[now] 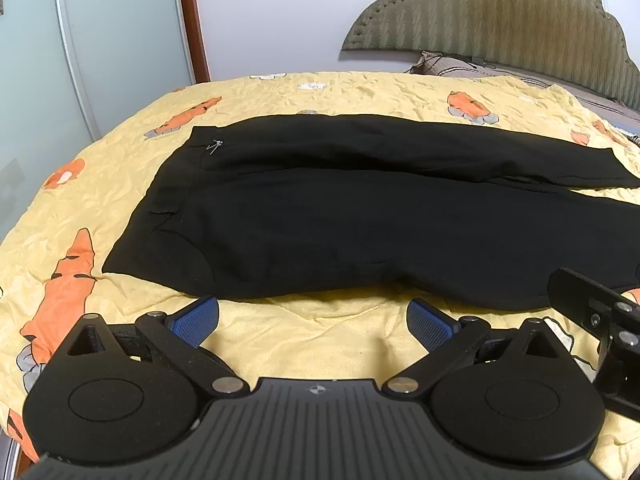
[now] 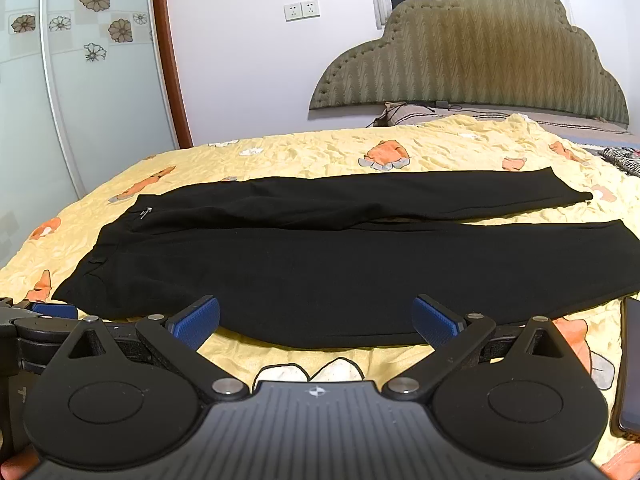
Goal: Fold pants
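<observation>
Nearest, the left gripper point(image 1: 312, 322) and right gripper point(image 2: 316, 322) hover with blue-padded jaws spread wide, holding nothing. Just beyond lie the black fabric pants point(image 2: 340, 264), flat on a crumpled yellow carrot-print bedspread point(image 2: 320, 148), waistband left. They look soft, light and floppy; pinching the near side seam seems best.

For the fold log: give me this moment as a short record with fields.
garment: black pants spread flat, unfolded
waistband: left end
leg cuffs: right end
surface: yellow bedspread with orange print
left gripper: open, short of near pants edge
right gripper: open, at near edge, holding nothing
nearby: phone at right
</observation>
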Tool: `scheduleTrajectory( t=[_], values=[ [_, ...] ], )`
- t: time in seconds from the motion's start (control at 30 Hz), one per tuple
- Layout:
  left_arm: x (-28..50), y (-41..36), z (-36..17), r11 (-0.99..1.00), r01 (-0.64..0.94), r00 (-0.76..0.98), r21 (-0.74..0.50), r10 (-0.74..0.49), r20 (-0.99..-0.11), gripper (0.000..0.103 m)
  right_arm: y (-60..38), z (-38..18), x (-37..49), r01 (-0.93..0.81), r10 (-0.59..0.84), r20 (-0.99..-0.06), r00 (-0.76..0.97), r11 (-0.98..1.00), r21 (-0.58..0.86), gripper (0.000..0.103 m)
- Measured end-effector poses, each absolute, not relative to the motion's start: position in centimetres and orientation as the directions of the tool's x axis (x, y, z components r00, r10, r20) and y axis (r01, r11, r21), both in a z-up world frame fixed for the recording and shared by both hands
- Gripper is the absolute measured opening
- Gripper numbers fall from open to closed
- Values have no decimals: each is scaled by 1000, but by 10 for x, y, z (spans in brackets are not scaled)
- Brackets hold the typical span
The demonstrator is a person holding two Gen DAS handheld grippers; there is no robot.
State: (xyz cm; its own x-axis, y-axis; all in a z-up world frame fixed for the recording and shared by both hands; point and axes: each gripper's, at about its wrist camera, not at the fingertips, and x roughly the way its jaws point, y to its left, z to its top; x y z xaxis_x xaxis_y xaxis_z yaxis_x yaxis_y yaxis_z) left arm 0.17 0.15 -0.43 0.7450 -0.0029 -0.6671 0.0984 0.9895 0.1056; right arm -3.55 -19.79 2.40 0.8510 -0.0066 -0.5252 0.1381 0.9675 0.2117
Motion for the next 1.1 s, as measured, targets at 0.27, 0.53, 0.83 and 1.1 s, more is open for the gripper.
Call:
scheduleTrajectory(
  t=[0.27, 0.53, 0.83, 1.1],
  values=[
    [3, 1, -5, 990, 84, 740, 113, 14, -672, 102, -199, 24, -38, 142, -9, -521, 854, 966, 215, 103],
    [3, 1, -7, 991, 79, 737, 108, 14, -676, 102, -194, 23, -37, 129, -1, -527, 850, 970, 206, 103],
    [4, 2, -7, 991, 77, 736, 110, 17, -676, 102, -196, 22, -36, 132, -2, -527, 850, 969, 209, 103],
    [4, 1, -9, 990, 82, 736, 112, 15, -677, 102, -195, 22, -36, 133, -2, -530, 848, 969, 209, 103]
  ],
)
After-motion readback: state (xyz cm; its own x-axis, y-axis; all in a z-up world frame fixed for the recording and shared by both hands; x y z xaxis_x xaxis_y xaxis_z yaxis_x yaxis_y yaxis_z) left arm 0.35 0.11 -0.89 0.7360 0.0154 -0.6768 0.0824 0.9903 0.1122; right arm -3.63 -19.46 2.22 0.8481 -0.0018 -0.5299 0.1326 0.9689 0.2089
